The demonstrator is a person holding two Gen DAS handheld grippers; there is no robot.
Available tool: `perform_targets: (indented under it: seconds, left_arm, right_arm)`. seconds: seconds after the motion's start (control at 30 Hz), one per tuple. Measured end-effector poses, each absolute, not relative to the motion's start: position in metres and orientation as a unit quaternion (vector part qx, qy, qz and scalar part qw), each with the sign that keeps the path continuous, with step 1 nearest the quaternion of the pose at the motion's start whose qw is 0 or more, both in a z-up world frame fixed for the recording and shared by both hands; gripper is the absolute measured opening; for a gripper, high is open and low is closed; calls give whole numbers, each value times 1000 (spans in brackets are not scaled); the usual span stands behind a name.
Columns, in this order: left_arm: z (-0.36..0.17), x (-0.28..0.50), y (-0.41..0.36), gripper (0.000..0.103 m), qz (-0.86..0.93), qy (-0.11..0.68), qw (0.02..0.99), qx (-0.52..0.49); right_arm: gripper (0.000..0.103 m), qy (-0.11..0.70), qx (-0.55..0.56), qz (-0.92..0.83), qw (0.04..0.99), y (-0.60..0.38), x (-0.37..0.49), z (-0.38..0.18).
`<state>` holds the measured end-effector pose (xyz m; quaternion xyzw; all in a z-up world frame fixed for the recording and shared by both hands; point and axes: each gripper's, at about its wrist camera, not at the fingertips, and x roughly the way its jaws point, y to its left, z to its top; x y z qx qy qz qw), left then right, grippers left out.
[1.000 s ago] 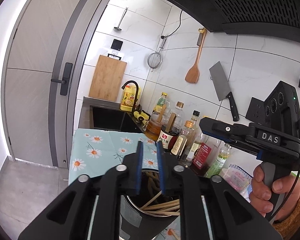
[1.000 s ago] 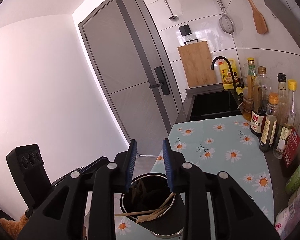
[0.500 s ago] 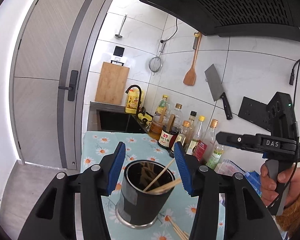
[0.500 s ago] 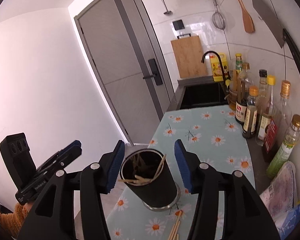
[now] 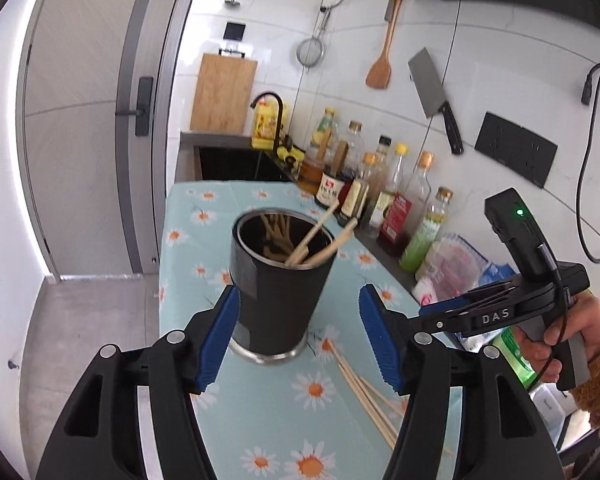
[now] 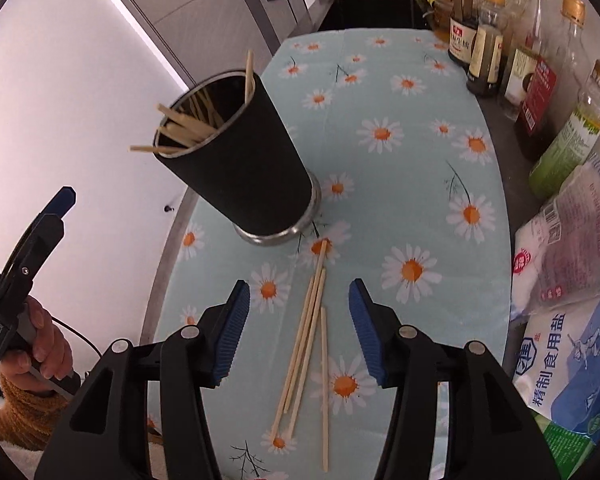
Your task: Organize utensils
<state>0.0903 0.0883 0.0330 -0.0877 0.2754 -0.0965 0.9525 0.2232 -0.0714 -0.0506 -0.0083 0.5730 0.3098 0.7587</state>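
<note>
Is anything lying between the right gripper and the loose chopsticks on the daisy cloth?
Nothing visible. The right gripper is open, its jaws straddling the loose chopsticks lying flat on the tablecloth. The black utensil cup stands beyond their far tips, apart.

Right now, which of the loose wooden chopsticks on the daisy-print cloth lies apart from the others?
The single wooden chopstick on the right side of the group. It lies alone and nearly straight, while the other loose chopsticks lie bundled together, slanting toward the black metal cup.

I see home kitchen: sink [image 5: 236, 162] with tap [image 5: 274, 118], sauce bottles [image 5: 380, 192], big knife [image 5: 434, 96] and wooden spoon [image 5: 382, 60] on tiled wall.
</note>
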Motion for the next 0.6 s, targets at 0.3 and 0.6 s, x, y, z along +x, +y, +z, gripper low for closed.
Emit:
perform_targets:
  seconds: [0.3,0.6]
  left_arm:
    - [-17,90,73,61,-107,362,919,-116]
    - [-51,86,67,61,-119,419,890,-136]
  right_arm:
    - [52,667,-13,291,686,-67,226,-115]
    - [26,711,-54,274,645,-52,227,-152]
